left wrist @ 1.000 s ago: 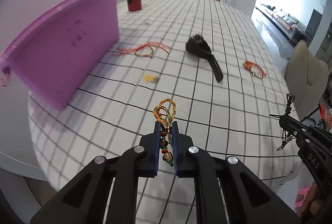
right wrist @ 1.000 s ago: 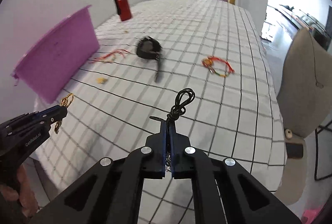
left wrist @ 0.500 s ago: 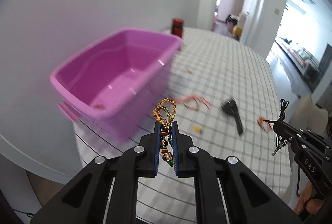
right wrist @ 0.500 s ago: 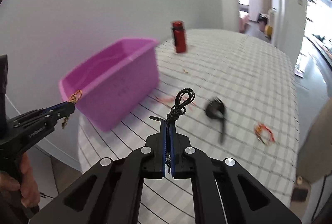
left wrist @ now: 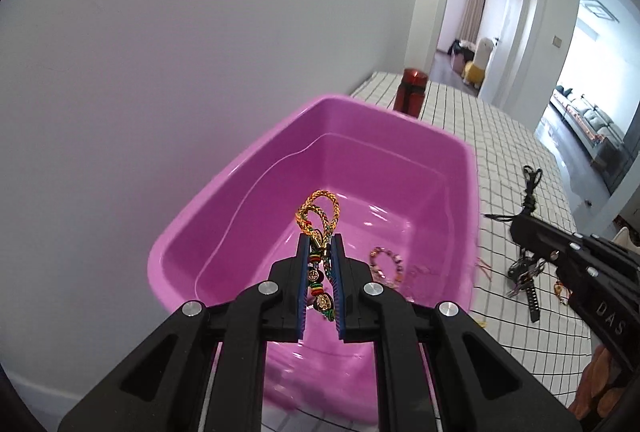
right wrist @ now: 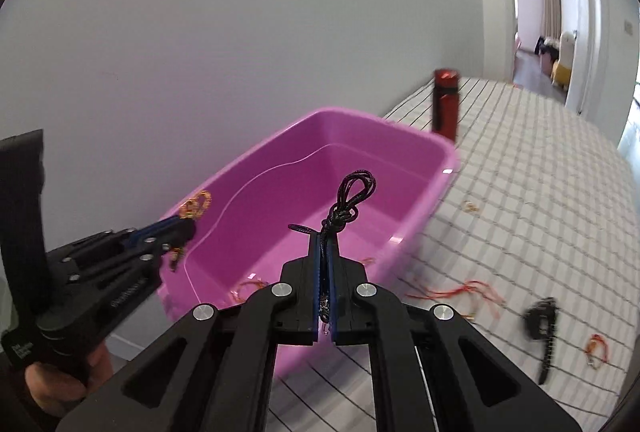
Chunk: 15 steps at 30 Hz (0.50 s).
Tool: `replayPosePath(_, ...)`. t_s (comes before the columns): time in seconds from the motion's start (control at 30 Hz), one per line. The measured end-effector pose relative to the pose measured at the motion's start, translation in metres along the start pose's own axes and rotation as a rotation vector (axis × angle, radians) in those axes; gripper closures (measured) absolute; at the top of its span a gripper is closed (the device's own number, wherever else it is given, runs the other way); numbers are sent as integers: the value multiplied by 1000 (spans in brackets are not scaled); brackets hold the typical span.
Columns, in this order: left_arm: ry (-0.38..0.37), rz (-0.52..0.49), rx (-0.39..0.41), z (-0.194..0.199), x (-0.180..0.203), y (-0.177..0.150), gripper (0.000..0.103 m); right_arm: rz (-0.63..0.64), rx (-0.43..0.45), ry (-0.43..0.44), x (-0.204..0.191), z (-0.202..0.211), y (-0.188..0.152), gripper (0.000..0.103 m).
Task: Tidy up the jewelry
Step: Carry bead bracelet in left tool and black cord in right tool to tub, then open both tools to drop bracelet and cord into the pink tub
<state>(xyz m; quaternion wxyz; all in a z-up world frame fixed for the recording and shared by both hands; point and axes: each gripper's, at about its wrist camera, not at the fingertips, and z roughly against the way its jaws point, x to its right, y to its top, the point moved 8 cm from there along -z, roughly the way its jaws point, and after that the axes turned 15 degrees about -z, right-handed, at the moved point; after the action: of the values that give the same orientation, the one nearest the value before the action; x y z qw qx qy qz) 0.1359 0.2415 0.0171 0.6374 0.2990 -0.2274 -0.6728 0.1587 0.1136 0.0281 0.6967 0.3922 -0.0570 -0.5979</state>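
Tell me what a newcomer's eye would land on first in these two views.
The bright pink tub on the checked tablecloth by the white wall dominates both views. Next come the two black grippers in front of it: the left gripper is shut on a gold braided bracelet, the right gripper on a black cord necklace. A red bottle stands behind the tub.

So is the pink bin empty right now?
No, the pink bin already has a beaded bracelet lying on its floor.
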Motion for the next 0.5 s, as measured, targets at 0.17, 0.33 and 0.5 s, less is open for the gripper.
replayPosePath(0.17, -45, -24, -76, -43, -18, 0, 92, -13, -98, -25, -13, -54, 5, 99)
replayPosePath(0.33, -72, -4, -142, -71, -23, -6, 92, -16, -178, -46, -15, -89, 4, 99)
replayPosePath(0.5, -68, 23, -190, -82, -28, -15, 92, -8, -229, -61, -13, -112, 1, 99)
